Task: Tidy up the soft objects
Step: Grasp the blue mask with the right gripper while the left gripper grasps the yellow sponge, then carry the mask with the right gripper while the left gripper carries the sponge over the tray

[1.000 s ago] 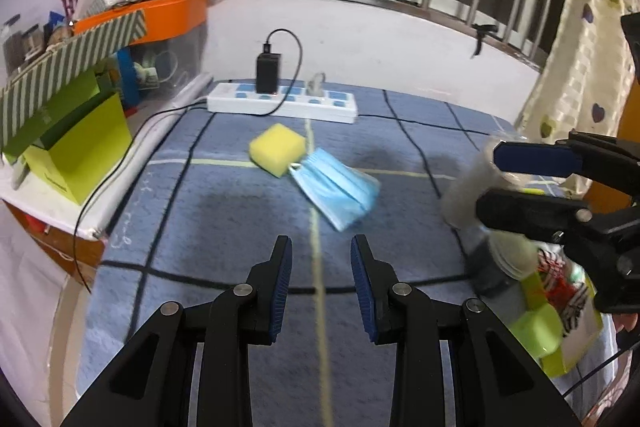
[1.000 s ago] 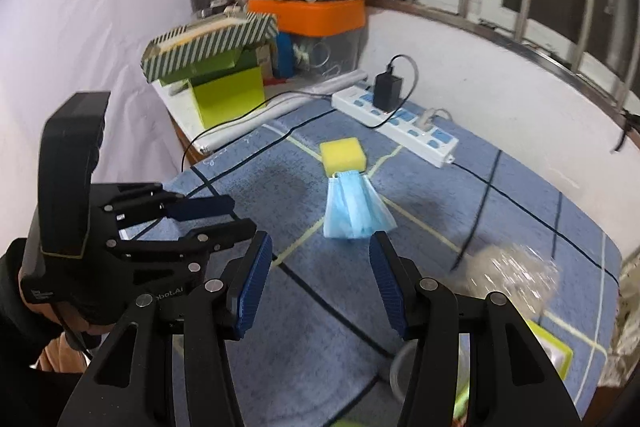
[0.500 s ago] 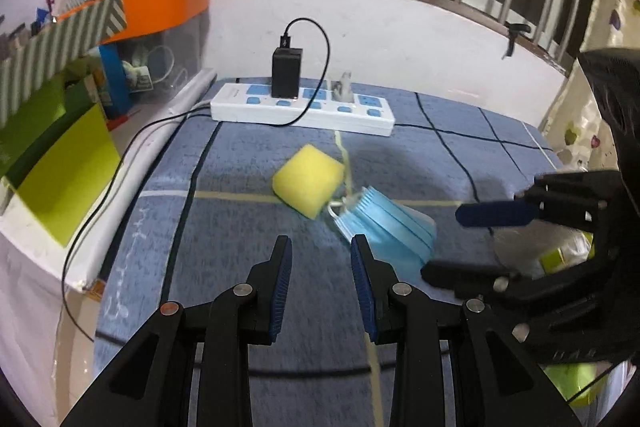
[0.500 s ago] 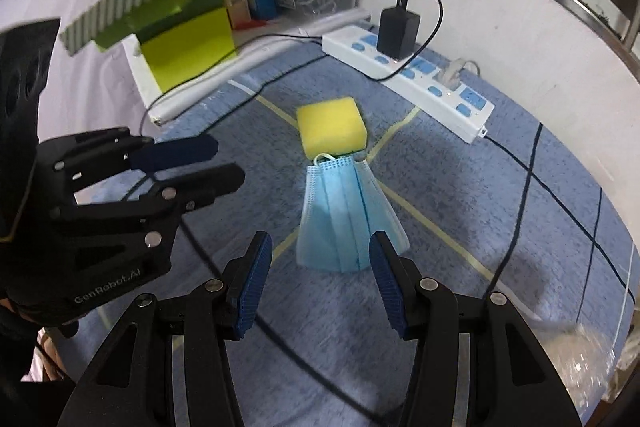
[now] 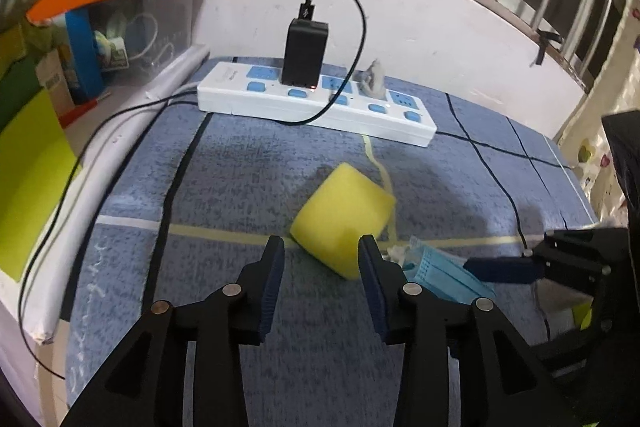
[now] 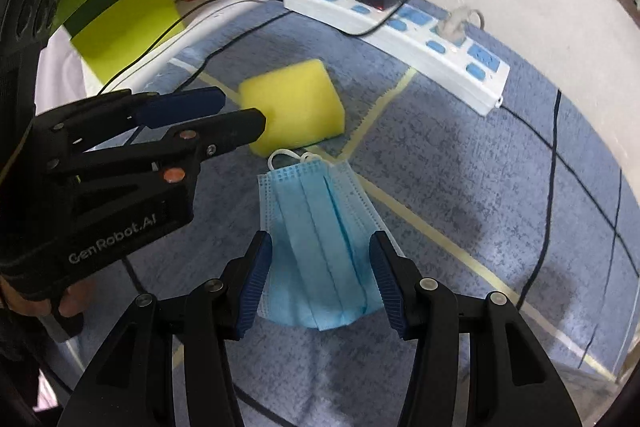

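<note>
A yellow sponge block (image 5: 342, 217) lies on the blue checked mat, also in the right wrist view (image 6: 294, 109). A blue face mask (image 6: 320, 243) lies flat just in front of it; in the left wrist view only its edge (image 5: 440, 277) shows. My left gripper (image 5: 320, 259) is open, its fingertips level with the sponge's near corner, not touching. It shows in the right wrist view (image 6: 216, 113) beside the sponge. My right gripper (image 6: 318, 259) is open, its jaws straddling the mask's near half. It shows at the right in the left wrist view (image 5: 504, 269).
A white power strip (image 5: 316, 105) with a black charger (image 5: 304, 55) and cable lies at the mat's far edge by the white wall. Green boxes (image 6: 120, 15) and an orange-lidded clear bin (image 5: 132, 3) stand at the left. A black cable (image 5: 80, 163) runs along the left edge.
Both grippers have moved forward and down: the left closing on the sponge, the right over the mask. The left jaws have opened wider. Sponge and mask have not moved.
</note>
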